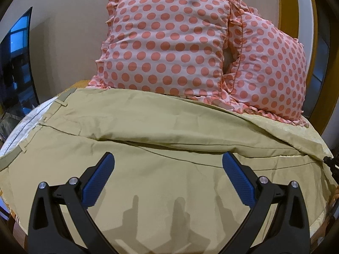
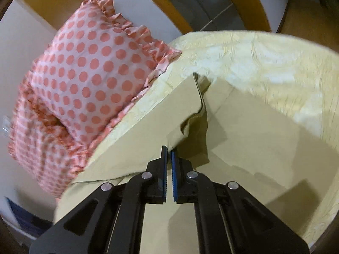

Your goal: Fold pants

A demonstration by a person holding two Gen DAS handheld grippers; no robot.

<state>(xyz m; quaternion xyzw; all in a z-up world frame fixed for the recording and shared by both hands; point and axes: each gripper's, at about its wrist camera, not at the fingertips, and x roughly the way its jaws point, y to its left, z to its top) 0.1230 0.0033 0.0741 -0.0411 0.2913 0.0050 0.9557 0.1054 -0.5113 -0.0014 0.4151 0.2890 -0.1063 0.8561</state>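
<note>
While your right gripper (image 2: 169, 151) pinches a lifted edge of the khaki pants (image 1: 161, 169), your left gripper (image 1: 168, 165) hovers spread above them.
Pants lie on the pale yellow bedspread (image 2: 264, 59) before the polka-dot pillows (image 1: 165, 42), long axis across the pillows' front, waistband (image 1: 63, 99) at their left; no readable labels.

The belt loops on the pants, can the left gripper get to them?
Probably yes. The left gripper is open above the pants, and the belt loops lie uncovered along the waistband to its left, with nothing in between.
</note>
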